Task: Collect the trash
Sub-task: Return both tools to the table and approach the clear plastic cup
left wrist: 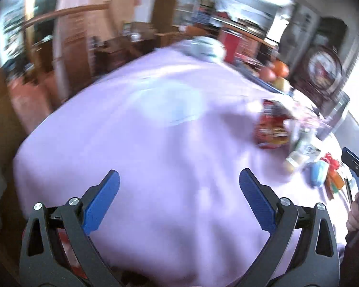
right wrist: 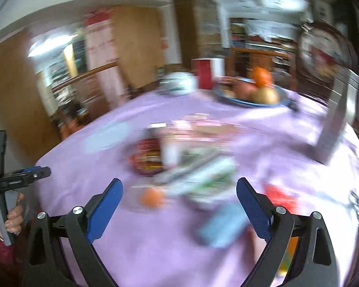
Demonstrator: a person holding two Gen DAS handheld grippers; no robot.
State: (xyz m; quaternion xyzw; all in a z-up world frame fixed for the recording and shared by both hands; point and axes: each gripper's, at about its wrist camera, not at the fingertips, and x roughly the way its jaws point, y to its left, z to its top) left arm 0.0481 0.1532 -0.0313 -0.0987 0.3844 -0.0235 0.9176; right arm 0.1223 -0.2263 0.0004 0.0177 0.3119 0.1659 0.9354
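Note:
Both views are motion-blurred. My left gripper (left wrist: 179,177) is open over bare lilac tablecloth (left wrist: 155,119), with nothing between its blue pads. The litter lies to its right: a red snack wrapper (left wrist: 271,129), a pale carton (left wrist: 304,143) and a blue packet (left wrist: 319,173). My right gripper (right wrist: 179,181) is open too and hovers just short of the litter. Ahead of it lie a white-and-green wrapper (right wrist: 203,179), a small orange ball-like thing (right wrist: 152,197), the blue packet (right wrist: 221,229), the red snack wrapper (right wrist: 147,155) and a red scrap (right wrist: 278,195).
A blue fruit bowl (right wrist: 251,95), a white lidded pot (right wrist: 179,82) and a red box (right wrist: 204,73) stand at the table's far side. A silver frame (right wrist: 332,129) rises at the right. A person's hand (right wrist: 12,215) holds the other tool at the left edge.

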